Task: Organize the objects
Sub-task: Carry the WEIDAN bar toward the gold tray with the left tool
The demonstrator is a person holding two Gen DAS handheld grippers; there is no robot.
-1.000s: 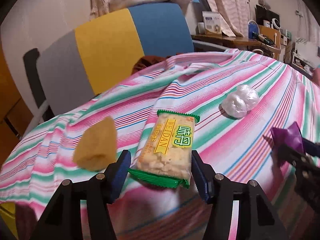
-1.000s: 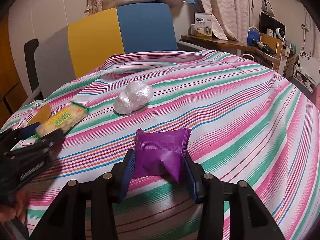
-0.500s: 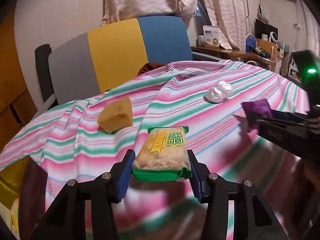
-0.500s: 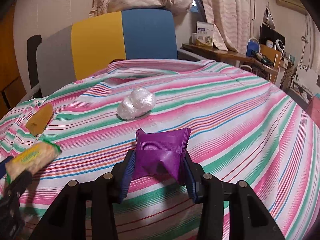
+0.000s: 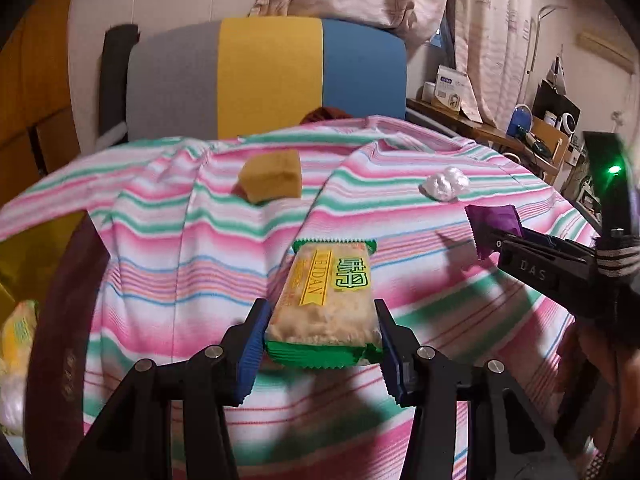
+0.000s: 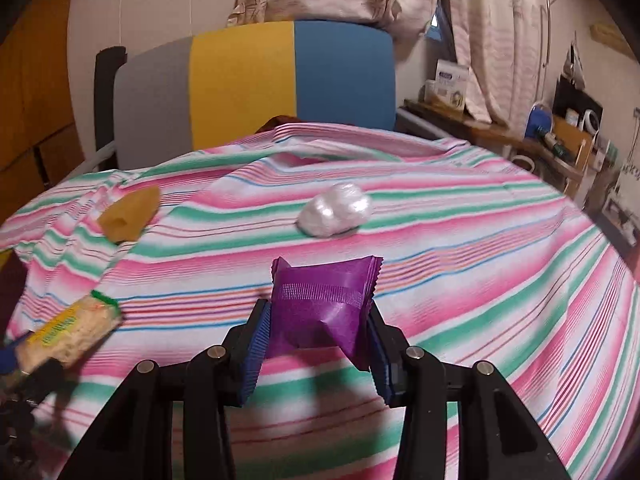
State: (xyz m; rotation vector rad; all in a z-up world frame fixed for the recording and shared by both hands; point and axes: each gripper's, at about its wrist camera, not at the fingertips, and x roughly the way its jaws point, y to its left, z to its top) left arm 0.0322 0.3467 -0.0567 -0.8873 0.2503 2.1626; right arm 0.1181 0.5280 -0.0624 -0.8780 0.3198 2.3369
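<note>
Left gripper (image 5: pixel 322 344) is clamped on a green-edged biscuit packet (image 5: pixel 328 300), held by its near end between the blue pads, the far end pointing out over the striped cloth (image 5: pixel 160 248). Right gripper (image 6: pixel 316 340) is likewise closed on a crumpled purple packet (image 6: pixel 322 308), pinched across its lower half.

Change noted against a second ago: the biscuit packet was low on the cloth then, with the yellow sponge piece (image 5: pixel 272 178) close beside the left pad. Now the packet is carried clear of the surface and the sponge piece lies well beyond it, near the far fold of the cloth. The purple packet is seen gripped the same way throughout, though the view around it has risen a little.

Both packets are therefore judged to be off the table and in transit (destination not shown; a yellow-and-white bag (image 5: pixel 16 344) at the left wrist view's lower left edge may be it, but that cannot be confirmed).

Left on the cloth: the sponge piece and a white plastic-wrapped lump (image 6: pixel 336 210), well apart from each other. These are taken to be the items not yet collected, so the sorting is judged roughly half done.
</note>
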